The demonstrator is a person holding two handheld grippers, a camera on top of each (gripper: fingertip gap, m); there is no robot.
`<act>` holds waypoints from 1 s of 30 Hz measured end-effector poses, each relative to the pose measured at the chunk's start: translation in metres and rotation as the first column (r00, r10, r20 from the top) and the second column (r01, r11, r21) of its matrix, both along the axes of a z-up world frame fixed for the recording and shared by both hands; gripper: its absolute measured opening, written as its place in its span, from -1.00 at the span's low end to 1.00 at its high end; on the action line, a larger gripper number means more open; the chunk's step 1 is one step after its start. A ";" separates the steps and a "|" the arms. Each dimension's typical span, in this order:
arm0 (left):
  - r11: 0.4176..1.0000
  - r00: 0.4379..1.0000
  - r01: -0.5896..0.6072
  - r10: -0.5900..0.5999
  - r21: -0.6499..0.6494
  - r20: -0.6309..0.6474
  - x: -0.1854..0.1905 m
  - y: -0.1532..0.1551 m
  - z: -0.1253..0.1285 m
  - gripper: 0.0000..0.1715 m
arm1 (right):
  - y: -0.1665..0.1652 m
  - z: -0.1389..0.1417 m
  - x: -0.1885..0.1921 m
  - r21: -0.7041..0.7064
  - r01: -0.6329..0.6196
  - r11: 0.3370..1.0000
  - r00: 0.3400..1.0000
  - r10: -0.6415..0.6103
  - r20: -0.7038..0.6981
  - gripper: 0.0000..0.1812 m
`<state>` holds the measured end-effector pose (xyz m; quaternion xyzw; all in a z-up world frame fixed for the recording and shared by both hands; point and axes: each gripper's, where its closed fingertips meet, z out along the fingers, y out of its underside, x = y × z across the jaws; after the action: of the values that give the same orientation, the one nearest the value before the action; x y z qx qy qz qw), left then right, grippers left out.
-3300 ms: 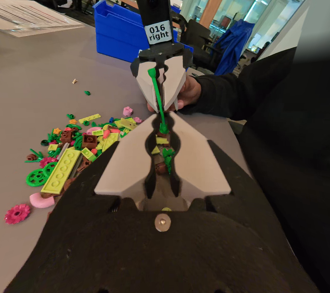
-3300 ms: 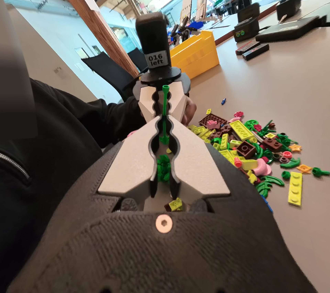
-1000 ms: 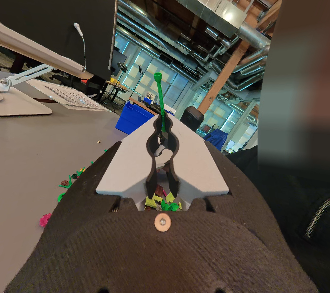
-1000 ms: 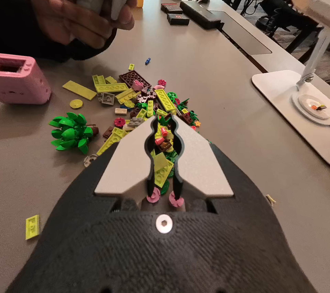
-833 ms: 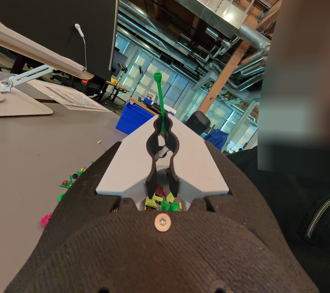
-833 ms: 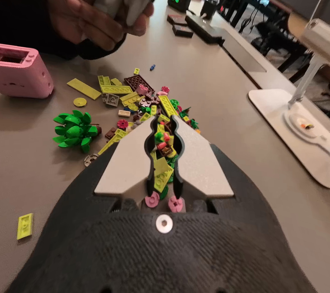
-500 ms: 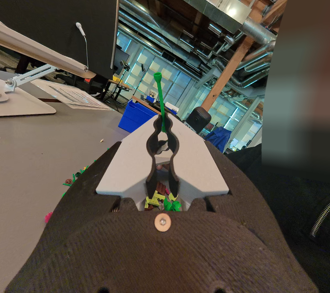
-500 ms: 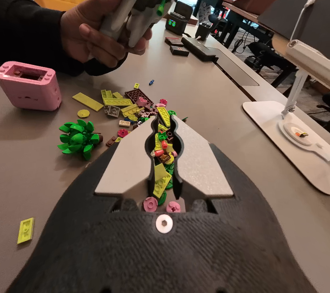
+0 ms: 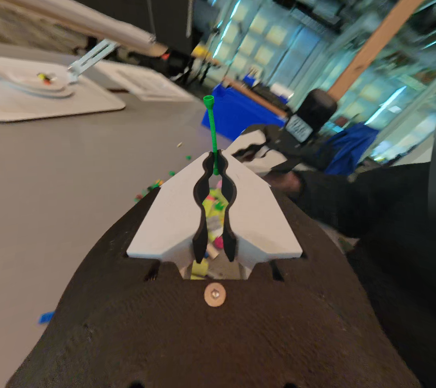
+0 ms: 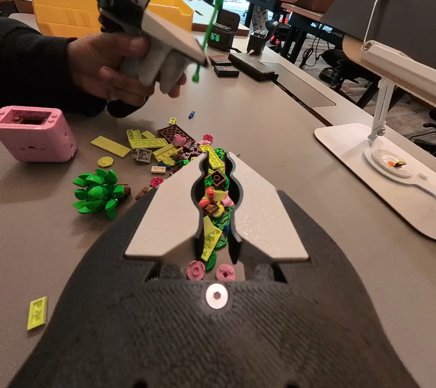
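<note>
Green ribbed stem [image 9: 213, 131] clamped at its lower end in the left claw [image 9: 215, 156], tips pinched together on it; stem sticks up past the tips, cup end on top. From the right wrist view the same stem [image 10: 207, 34] hangs tilted above the table [image 10: 247, 121], off the surface, at 12 o'clock of the brick pile [image 10: 186, 152].

Right claw [image 10: 216, 156] holds nothing, jaws slightly apart, hovering low over the pile; loose lime plates, pink rounds and green leaves visible through the gap.

Containers: pink box [image 10: 35, 134] at 10 o'clock of the pile, open top, contents too dark to tell. Yellow bin [image 10: 68, 10] at the far edge, inside not visible. Blue bin [image 9: 233, 112] in the left wrist view, blurred.

Green leafy plant piece [image 10: 99, 193] lies on its side at 8 o'clock of the pile. White stand base [image 10: 368, 164] at 3 o'clock.

Hand [image 10: 111, 69] grips the left gripper's handle, raised, claw pointing toward 3 o'clock. Left wrist view is motion-blurred.
</note>
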<state>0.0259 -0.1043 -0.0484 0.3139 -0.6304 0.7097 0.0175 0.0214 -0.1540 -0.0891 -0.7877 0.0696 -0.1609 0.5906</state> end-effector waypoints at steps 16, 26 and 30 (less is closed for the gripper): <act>0.619 0.976 -0.214 0.108 0.756 0.188 0.019 0.021 -0.089 -1.00 | 0.000 -0.002 0.002 -0.011 0.006 1.000 1.000 -0.006 -0.007 -0.90; 0.603 0.971 -0.231 0.092 0.764 0.221 0.018 0.019 -0.088 -1.00 | 0.000 -0.002 0.002 -0.015 0.006 1.000 1.000 -0.006 -0.006 -0.90; 0.625 0.976 -0.205 0.073 0.753 0.206 0.015 0.015 -0.088 -1.00 | 0.001 -0.003 0.002 -0.016 0.005 1.000 1.000 -0.005 -0.006 -0.90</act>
<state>0.0409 -0.0898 -0.1367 0.2829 -0.8456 0.3943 -0.2222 0.0234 -0.1533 -0.0917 -0.7926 0.0723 -0.1605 0.5838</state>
